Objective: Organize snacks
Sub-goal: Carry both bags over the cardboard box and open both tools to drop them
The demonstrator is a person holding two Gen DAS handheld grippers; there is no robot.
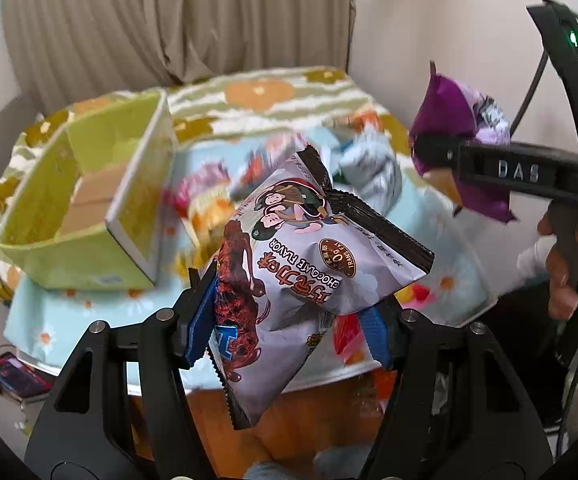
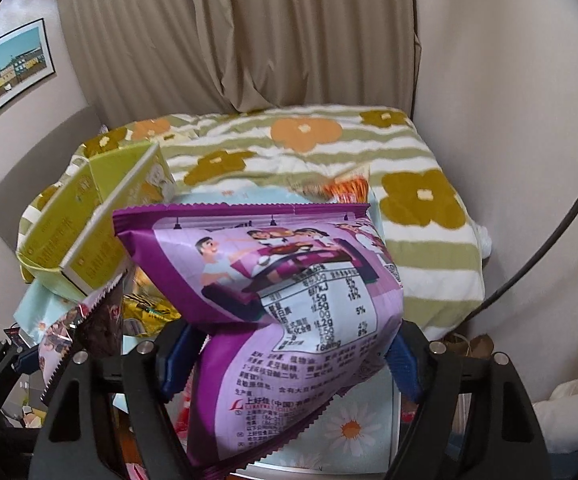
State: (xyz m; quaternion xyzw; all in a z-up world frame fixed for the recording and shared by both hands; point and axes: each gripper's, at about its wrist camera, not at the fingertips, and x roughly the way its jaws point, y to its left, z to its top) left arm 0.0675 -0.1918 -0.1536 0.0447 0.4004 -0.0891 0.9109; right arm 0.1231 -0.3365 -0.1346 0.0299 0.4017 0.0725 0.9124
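Note:
My left gripper [image 1: 289,312] is shut on a white and brown chocolate-flavor snack bag [image 1: 301,268], held above the table's front edge. My right gripper [image 2: 293,344] is shut on a purple snack bag [image 2: 285,304], also held in the air. In the left wrist view the right gripper [image 1: 441,160] and its purple bag [image 1: 457,128] show at the upper right. In the right wrist view the chocolate bag [image 2: 93,320] shows at the lower left. An open green box [image 1: 89,200] lies on the table at the left, also seen in the right wrist view [image 2: 85,216].
Several loose snack packs [image 1: 217,196] lie on the light blue daisy tablecloth [image 1: 49,320]. A grey-white pack [image 1: 373,168] lies further back. Behind is a bed with a green-striped flower blanket [image 2: 329,148], curtains and walls. An orange pack [image 2: 349,188] lies near the blanket's edge.

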